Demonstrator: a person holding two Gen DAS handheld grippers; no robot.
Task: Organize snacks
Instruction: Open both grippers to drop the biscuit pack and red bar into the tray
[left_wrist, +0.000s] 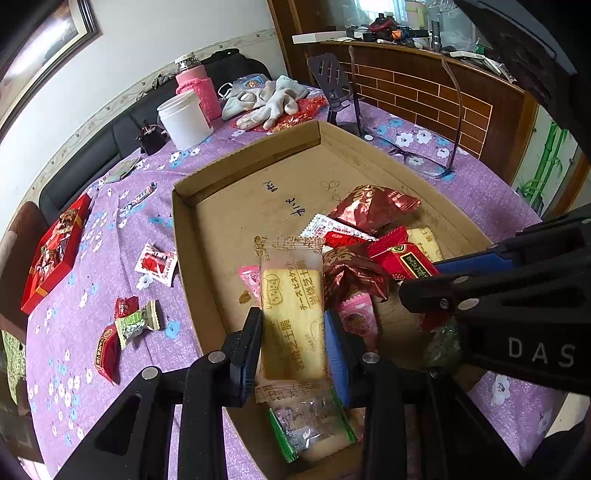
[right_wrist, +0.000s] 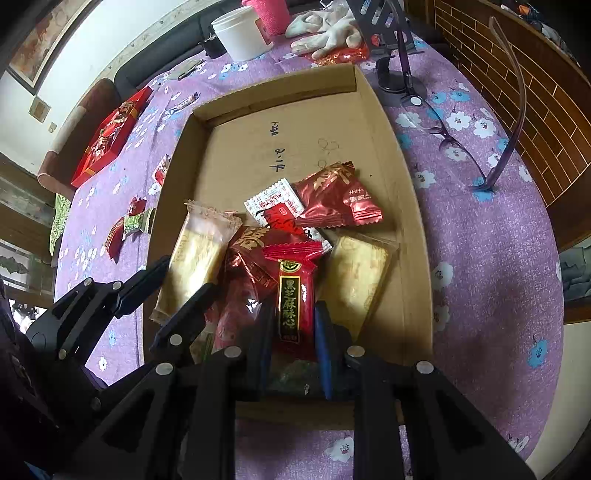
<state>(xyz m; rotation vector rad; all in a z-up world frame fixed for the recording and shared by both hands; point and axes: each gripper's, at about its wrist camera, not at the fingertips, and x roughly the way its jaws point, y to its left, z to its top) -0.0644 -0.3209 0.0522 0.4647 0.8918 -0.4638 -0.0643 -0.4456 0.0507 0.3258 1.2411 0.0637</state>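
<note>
Left gripper (left_wrist: 293, 343) at lower centre of the left wrist view, fingers (left_wrist: 245, 354) pinching a yellow biscuit packet (left_wrist: 291, 314) by its long sides, packet upright between them over the near end of the cardboard tray (left_wrist: 184, 206). Right gripper (right_wrist: 293, 343) at lower centre of the right wrist view, fingers (right_wrist: 325, 350) closed on a red sesame candy bar (right_wrist: 293, 295), its lower end caught between the pads, its upper end lying over the pile of wrapped snacks (right_wrist: 325, 199) in the tray. Second biscuit packet (right_wrist: 356, 280) just right of the bar. Loose candies (left_wrist: 129, 325) left on the purple flowered table (left_wrist: 92, 295) at left of the tray, red gift box (left_wrist: 55, 254) further left, glasses (left_wrist: 421, 158) at upper right.
</note>
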